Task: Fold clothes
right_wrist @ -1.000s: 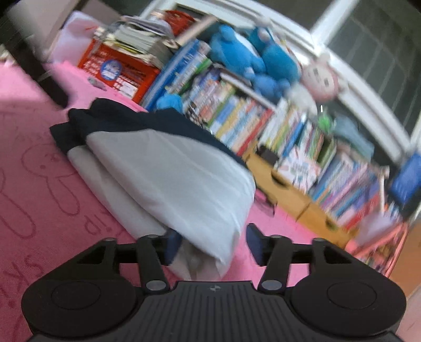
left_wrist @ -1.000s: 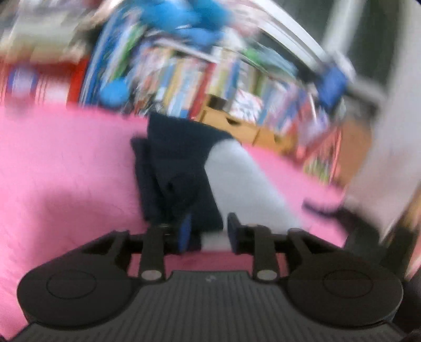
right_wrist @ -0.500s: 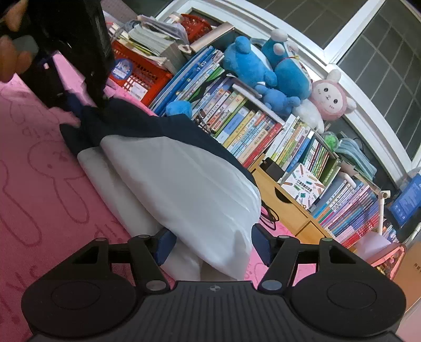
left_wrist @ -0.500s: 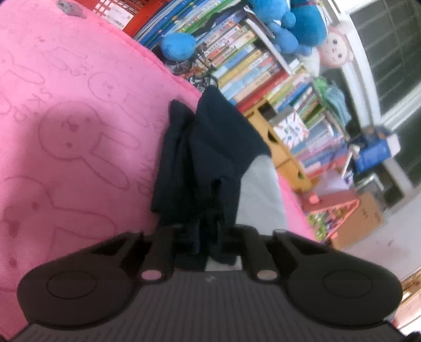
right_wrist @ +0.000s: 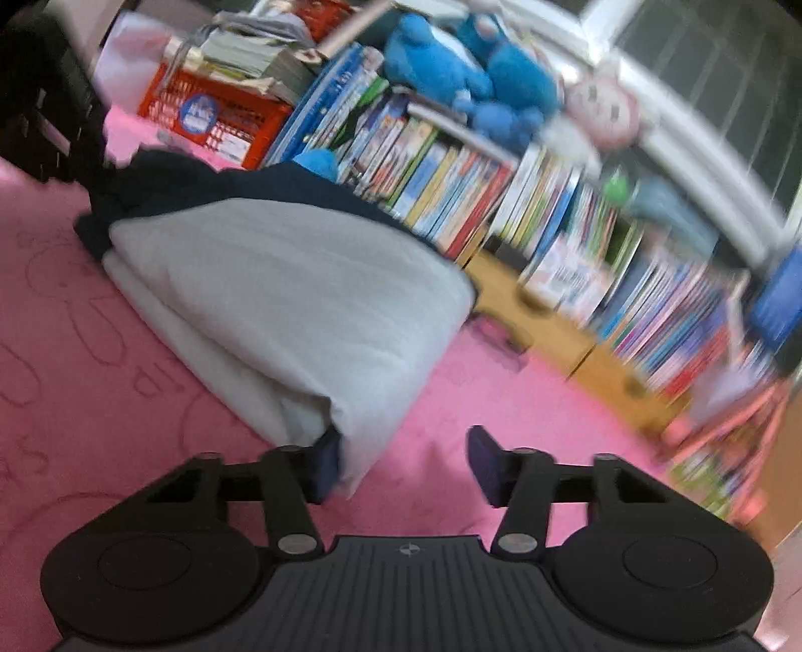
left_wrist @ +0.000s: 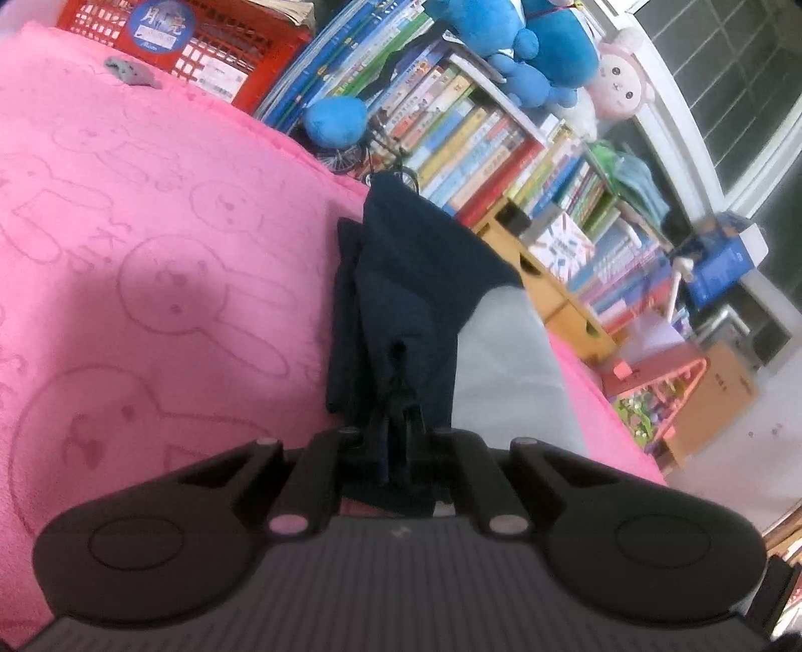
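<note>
A folded garment, navy (left_wrist: 401, 281) at one end and light grey (left_wrist: 506, 361) at the other, lies on a pink blanket (left_wrist: 150, 251). My left gripper (left_wrist: 396, 426) is shut on a bunched fold of the navy cloth at its near edge. In the right wrist view the grey part (right_wrist: 290, 281) bulges up, with the navy part (right_wrist: 200, 185) behind it. My right gripper (right_wrist: 401, 461) sits at the grey corner and its jaws are closing. That corner lies against the left finger (right_wrist: 326, 464), while the right finger (right_wrist: 483, 459) stands clear over the blanket.
The blanket (right_wrist: 75, 376) has a rabbit pattern. Behind it are a red basket (left_wrist: 200, 45), a packed bookshelf (left_wrist: 476, 130), blue plush toys (left_wrist: 541, 45) and wooden drawers (left_wrist: 551, 281). A small grey object (left_wrist: 130, 72) lies on the blanket's far edge.
My left gripper has closed on the navy cloth and sunk a little. My right gripper has slid right, so the grey corner sits by its left finger, and its jaws have narrowed.
</note>
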The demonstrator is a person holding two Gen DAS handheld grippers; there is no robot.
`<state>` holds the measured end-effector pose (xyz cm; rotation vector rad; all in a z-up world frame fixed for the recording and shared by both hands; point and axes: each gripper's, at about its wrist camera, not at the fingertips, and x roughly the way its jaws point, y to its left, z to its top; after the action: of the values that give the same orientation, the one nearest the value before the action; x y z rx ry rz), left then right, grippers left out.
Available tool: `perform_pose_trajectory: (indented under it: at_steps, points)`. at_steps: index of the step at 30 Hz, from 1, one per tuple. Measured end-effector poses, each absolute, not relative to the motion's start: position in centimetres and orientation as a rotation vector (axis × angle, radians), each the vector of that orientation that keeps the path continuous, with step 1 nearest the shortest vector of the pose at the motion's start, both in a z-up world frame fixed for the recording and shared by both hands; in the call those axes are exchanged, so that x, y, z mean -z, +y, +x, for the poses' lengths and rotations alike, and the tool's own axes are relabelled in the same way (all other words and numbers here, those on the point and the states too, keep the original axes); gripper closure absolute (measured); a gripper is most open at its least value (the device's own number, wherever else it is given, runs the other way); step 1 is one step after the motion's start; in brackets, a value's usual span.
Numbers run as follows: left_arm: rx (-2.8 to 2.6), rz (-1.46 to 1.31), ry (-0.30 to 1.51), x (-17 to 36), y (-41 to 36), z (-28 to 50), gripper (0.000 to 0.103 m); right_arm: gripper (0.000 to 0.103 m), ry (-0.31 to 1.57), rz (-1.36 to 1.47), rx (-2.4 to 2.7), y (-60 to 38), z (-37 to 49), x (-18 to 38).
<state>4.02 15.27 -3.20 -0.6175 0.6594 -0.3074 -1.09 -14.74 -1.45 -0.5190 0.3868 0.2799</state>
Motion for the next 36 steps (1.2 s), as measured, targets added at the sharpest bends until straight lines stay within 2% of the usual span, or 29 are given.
perform_pose_trajectory:
  at_steps: [1, 4, 8, 12, 13, 14, 20, 22, 24, 26, 28, 29, 31, 36]
  points:
    - [0.308, -0.611, 0.659, 3.2, 15.2, 3.9, 0.097, 0.079, 0.409, -0.453, -0.298, -15.2, -1.0, 1.0]
    - [0.312, -0.619, 0.662, 3.4, 15.3, 3.5, 0.097, 0.084, 0.455, -0.285, -0.328, -16.3, -0.5, -0.1]
    - [0.316, -0.633, 0.664, 3.6, 15.6, 3.4, 0.097, 0.086, 0.484, -0.169, -0.331, -17.1, 0.0, -0.8]
    - [0.305, -0.640, 0.665, 3.9, 15.7, 3.4, 0.097, 0.081, 0.461, -0.337, -0.276, -15.0, -0.7, 0.1]
    - [0.300, -0.641, 0.665, 4.0, 15.8, 3.3, 0.097, 0.081, 0.439, -0.390, -0.283, -14.2, -1.2, 0.2]
    - [0.300, -0.646, 0.666, 4.0, 16.0, 3.3, 0.097, 0.086, 0.439, -0.426, -0.313, -13.8, -1.4, 0.4]
    - [0.309, -0.602, 0.669, 3.7, 16.2, 2.3, 0.096, 0.083, 0.527, -0.352, -0.321, -15.6, -0.7, 0.0]
    - [0.311, -0.599, 0.676, 3.6, 16.7, 1.8, 0.096, 0.077, 0.534, -0.373, -0.356, -16.0, -1.4, -0.3]
    - [0.299, -0.582, 0.684, 3.6, 17.1, 1.2, 0.094, 0.058, 0.557, -0.379, -0.391, -16.8, -1.9, -0.6]
    - [0.261, -0.533, 0.696, 3.4, 17.5, 0.4, 0.096, 0.053, 0.570, -0.358, -0.433, -17.8, -2.5, -1.1]
    - [0.232, -0.471, 0.698, 2.9, 17.7, -0.4, 0.096, 0.051, 0.576, -0.298, -0.467, -19.0, -3.0, -2.0]
    - [0.231, -0.441, 0.693, 2.5, 17.7, -0.7, 0.095, 0.046, 0.580, -0.259, -0.482, -19.6, -3.1, -2.5]
    - [0.235, -0.329, 0.666, 1.2, 16.7, -1.3, 0.088, 0.031, 0.603, -0.160, -0.500, -20.8, -2.8, -3.8]
    - [0.267, -0.132, 0.595, -0.8, 13.1, -1.9, 0.068, 0.021, 0.650, -0.060, -0.485, -21.6, -0.8, -5.7]
